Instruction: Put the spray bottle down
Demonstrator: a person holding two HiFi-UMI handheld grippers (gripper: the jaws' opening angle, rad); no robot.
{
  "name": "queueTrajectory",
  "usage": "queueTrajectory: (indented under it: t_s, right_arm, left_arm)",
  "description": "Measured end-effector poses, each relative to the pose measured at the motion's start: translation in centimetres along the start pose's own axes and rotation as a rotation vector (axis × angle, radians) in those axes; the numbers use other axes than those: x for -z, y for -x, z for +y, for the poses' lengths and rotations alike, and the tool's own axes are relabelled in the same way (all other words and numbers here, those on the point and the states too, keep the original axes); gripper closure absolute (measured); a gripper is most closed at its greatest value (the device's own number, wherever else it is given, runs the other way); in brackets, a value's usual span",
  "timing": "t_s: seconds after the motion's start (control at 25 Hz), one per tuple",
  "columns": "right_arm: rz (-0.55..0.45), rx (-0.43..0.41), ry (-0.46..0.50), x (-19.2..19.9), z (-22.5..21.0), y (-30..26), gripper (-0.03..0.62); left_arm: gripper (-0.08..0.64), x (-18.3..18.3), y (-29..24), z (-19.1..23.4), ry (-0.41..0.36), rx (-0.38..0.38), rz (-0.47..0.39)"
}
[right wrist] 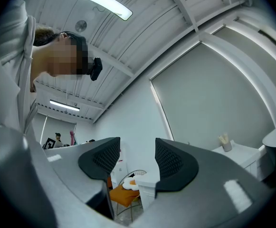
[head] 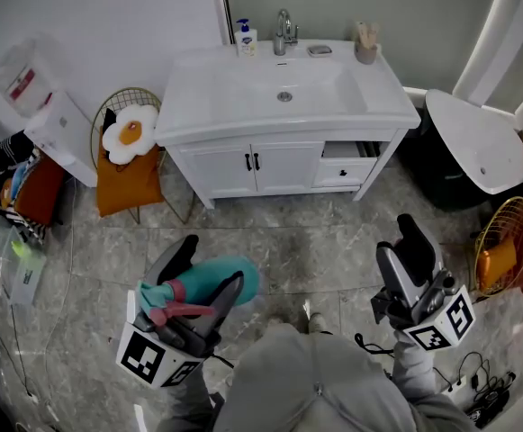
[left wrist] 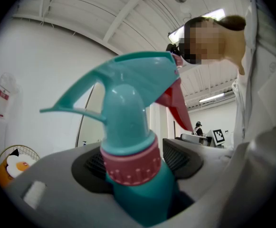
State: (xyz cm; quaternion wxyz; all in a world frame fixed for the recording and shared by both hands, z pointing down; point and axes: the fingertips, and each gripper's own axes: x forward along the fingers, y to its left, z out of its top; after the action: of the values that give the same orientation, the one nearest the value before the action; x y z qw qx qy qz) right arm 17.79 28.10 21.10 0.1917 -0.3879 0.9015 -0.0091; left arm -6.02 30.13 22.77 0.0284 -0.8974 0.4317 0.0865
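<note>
A teal spray bottle with a pink collar and red trigger lies across my left gripper, which is shut on it low at the left of the head view. In the left gripper view the spray bottle fills the middle, its neck pinched between the two dark pads, nozzle pointing left. My right gripper is held up at the lower right, open, with nothing between its fingers. The right gripper view shows the right gripper with a clear gap between its pads.
A white vanity with sink and faucet stands ahead, a soap bottle and a cup on its top. A wire chair with an orange cushion is at left. A white toilet lid and a gold basket are at right. Cables lie by my feet.
</note>
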Motion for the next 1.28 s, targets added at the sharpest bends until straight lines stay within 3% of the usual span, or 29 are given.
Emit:
queueTrajectory:
  t_s: [0.36,0.6,0.88,1.28]
  right_arm:
    - [-0.005,0.086,0.024,1.2,1.5,-0.7,0.362]
    - [-0.003,0.128,0.023,2.0,-0.3,-1.2,0.362]
    - [-0.007,0.099,-0.010,3.3,-5.6,-5.0,0.362]
    - [0.006,0.013,-0.043,3.2,-17.4,-12.5,0.362]
  left_arm:
    - [0.218,0.4,0.8,3.2,0.010,0.043,0.004]
    - [0.218,1.3,-1.2,4.9,0.020,0.060,0.014]
    - [0.218,2.5,-6.1,7.5,0.009,0.030,0.024]
    - [0.218,3.1,-16.8,12.5,-0.044,-0.068,0.023]
